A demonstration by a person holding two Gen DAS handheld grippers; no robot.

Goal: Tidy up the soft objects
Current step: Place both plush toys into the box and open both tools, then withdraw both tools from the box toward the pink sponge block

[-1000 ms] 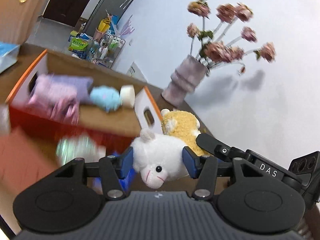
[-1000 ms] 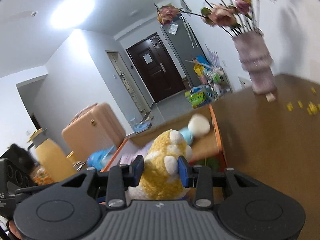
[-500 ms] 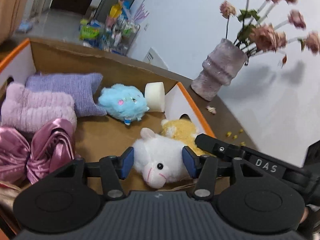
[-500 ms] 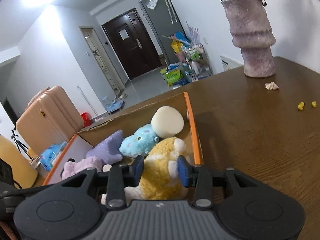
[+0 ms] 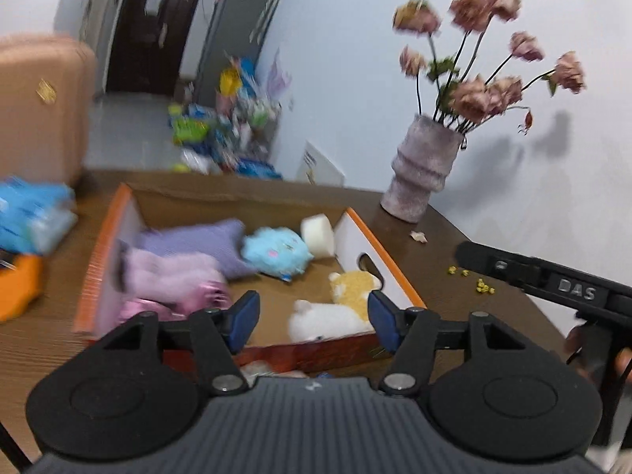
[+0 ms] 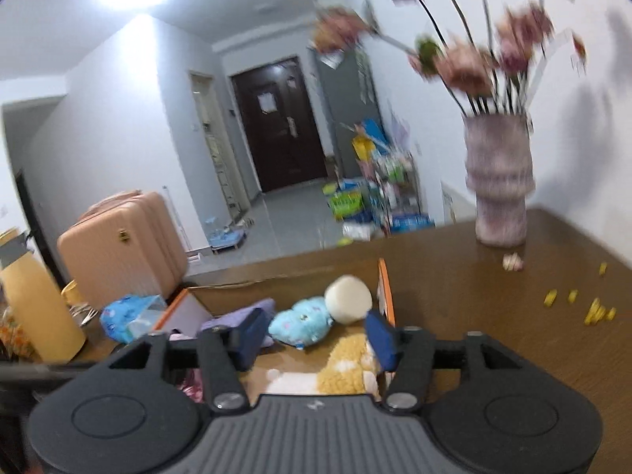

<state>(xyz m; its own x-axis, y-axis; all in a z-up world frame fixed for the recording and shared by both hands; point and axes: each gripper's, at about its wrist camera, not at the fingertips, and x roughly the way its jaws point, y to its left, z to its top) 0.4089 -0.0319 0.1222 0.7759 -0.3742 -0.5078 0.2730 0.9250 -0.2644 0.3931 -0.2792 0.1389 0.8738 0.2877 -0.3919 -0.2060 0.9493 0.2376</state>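
Observation:
An orange-rimmed cardboard box (image 5: 399, 272) sits on the brown table. Inside lie a white plush (image 5: 328, 322), a yellow plush (image 5: 353, 284), a blue plush (image 5: 274, 252), a white foam roll (image 5: 318, 233), a purple cushion (image 5: 197, 241), a pink fluffy cloth (image 5: 170, 276) and a pink bow (image 5: 138, 310). My left gripper (image 5: 314, 318) is open and empty above the box's near wall. My right gripper (image 6: 316, 339) is open and empty above the box, over the yellow plush (image 6: 347, 367) and white plush (image 6: 292, 383). The blue plush (image 6: 302, 322) and foam roll (image 6: 347, 298) lie beyond.
A vase of pink flowers (image 5: 424, 173) stands at the table's far right corner, with yellow crumbs (image 5: 480, 282) near it. A blue packet (image 5: 31, 211) and an orange object (image 5: 15, 290) lie left of the box. A yellow flask (image 6: 37, 312) stands at left.
Both grippers have opened and let go of their plush toys, which now lie in the box. Both grippers have drawn back and up from the box.

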